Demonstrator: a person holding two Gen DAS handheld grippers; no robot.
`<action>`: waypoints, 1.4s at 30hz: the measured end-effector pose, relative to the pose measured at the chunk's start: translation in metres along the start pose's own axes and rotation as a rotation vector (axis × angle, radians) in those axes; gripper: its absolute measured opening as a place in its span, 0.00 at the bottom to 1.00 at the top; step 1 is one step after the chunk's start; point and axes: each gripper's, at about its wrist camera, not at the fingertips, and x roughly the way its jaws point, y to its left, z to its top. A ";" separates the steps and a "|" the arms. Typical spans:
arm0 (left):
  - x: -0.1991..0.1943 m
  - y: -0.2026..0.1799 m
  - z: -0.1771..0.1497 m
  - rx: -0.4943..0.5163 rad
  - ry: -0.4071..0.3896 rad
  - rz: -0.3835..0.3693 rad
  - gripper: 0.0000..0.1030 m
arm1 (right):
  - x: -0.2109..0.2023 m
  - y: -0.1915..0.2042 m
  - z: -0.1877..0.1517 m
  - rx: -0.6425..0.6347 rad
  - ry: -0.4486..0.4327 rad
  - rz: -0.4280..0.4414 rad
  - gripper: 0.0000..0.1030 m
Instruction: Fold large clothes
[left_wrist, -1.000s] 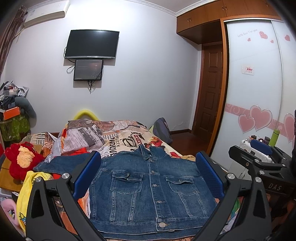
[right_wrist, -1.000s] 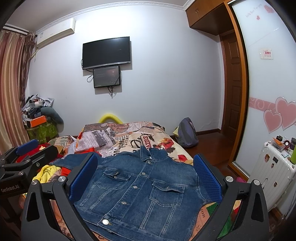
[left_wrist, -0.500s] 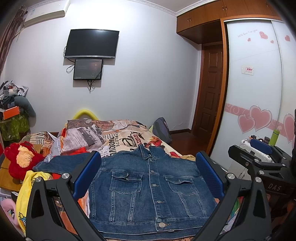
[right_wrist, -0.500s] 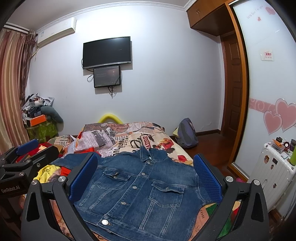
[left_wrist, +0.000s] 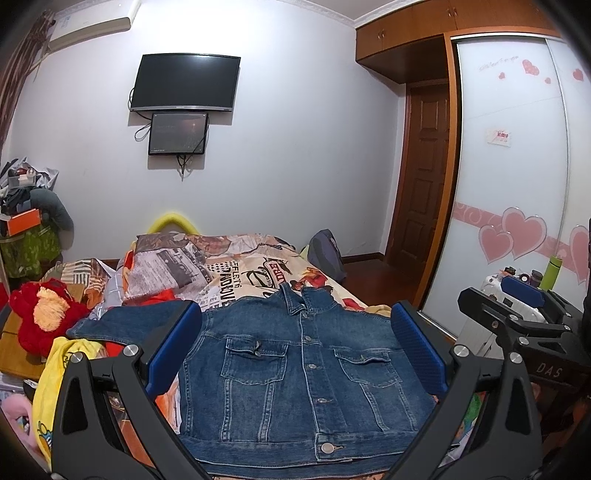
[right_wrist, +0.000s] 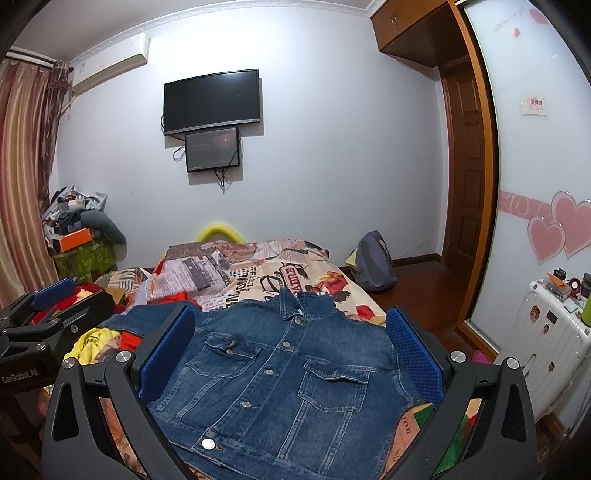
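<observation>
Upper centre, a television (left_wrist: 184, 83) hangs on the wall; red plush toy (left_wrist: 40, 317) far left, white suitcase (right_wrist: 546, 339) lower right

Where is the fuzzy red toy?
In the left wrist view, the fuzzy red toy sits at the far left, beside the bed, just past the outstretched sleeve of the denim jacket.

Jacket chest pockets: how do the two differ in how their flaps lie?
On the denim jacket, the left-hand pocket has its flap puckered at the button, while the right-hand pocket has its flap flat. In the right wrist view the left-hand one sits farther away. Both are buttoned, equal in size, facing up.
</observation>
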 end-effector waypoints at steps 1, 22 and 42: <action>0.001 0.001 0.000 -0.001 0.002 0.001 1.00 | 0.001 0.000 0.000 0.001 0.003 0.000 1.00; 0.119 0.139 0.037 -0.109 0.110 0.210 1.00 | 0.109 -0.009 0.035 0.009 0.004 0.007 1.00; 0.243 0.410 -0.100 -0.669 0.549 0.236 0.99 | 0.296 0.012 -0.033 -0.076 0.490 0.090 1.00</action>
